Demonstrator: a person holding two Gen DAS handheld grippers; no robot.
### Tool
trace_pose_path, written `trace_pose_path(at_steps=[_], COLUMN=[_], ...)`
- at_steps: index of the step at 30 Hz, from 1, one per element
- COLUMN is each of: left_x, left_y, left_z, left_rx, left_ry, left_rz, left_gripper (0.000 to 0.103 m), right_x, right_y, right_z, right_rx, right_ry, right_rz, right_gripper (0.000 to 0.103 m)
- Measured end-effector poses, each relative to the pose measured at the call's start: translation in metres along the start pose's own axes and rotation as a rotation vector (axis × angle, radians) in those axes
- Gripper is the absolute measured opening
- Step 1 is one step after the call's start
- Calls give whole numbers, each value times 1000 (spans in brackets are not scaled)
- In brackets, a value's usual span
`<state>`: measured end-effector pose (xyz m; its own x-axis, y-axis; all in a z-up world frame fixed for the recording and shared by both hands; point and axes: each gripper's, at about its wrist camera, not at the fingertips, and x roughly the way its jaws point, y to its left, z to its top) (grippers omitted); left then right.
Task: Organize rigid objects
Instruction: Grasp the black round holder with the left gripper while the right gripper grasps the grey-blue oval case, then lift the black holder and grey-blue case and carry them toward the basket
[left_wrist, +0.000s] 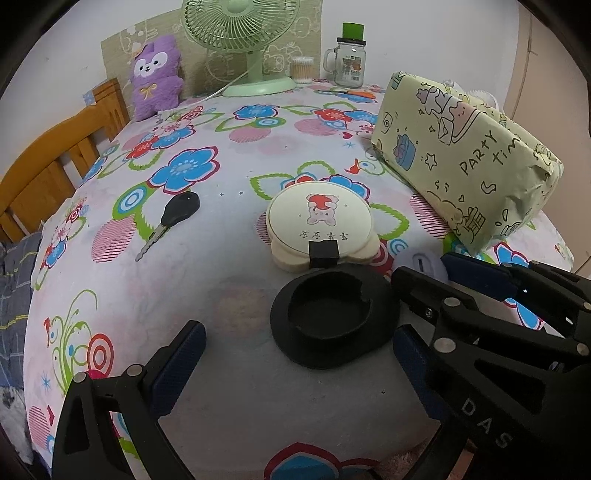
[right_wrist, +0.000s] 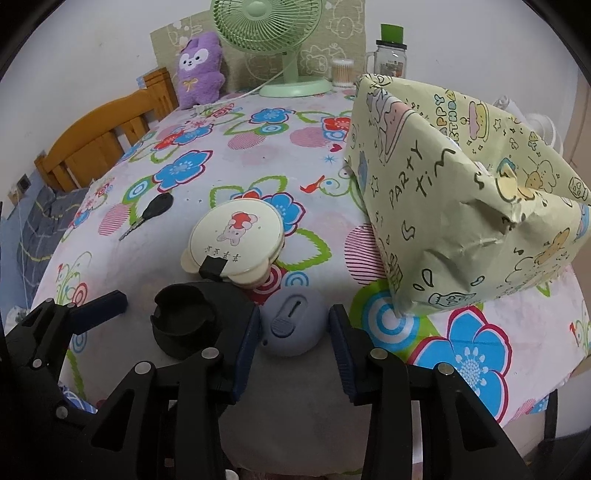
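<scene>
From my seat at the controls, I place everything from the round case (left_wrist: 320, 220), which lies on the table (left_wrist: 236, 387) near its middle. The key (left_wrist: 170, 220) lies well to the case's left. The dish-shaped holder (left_wrist: 332, 317) sits just in front of the case, and the small domed device (right_wrist: 293, 322) lies in front and to its right. The wrapped parcel (left_wrist: 465, 162) stands to the case's right. Far behind it stand the fan (left_wrist: 255, 48), the plush toy (left_wrist: 157, 79) and the jar (left_wrist: 350, 59).
</scene>
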<state>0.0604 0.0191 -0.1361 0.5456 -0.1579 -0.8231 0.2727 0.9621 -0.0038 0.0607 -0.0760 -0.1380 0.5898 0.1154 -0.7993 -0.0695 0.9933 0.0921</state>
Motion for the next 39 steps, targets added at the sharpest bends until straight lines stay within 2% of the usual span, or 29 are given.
trace_pose_path(at_steps=[5, 9, 12, 14, 21, 39], left_x=[4, 6, 3, 0, -7, -47], left_y=[-2, -2, -3, -4, 1, 14], left_z=[4, 7, 7, 8, 5, 19], left_rx=[2, 1, 6, 6, -12, -65], left_ry=[-1, -3, -20, -27, -33, -127], left_rz=[-4, -9, -14, -20, -15, 32], left_gripper=[102, 102, 87, 71, 70, 70], right_x=[-1, -2, -2, -2, -4, -37], right_y=[-2, -5, -7, -7, -2, 17], right_z=[3, 5, 5, 6, 8, 26], right_rx=[8, 12, 19, 24, 17, -16], right_ry=[-6, -15, -11, -13, -17, -101], right_rz=[8, -21, -25, -24, -15, 23], right_gripper=[41, 41, 41, 41, 41, 41])
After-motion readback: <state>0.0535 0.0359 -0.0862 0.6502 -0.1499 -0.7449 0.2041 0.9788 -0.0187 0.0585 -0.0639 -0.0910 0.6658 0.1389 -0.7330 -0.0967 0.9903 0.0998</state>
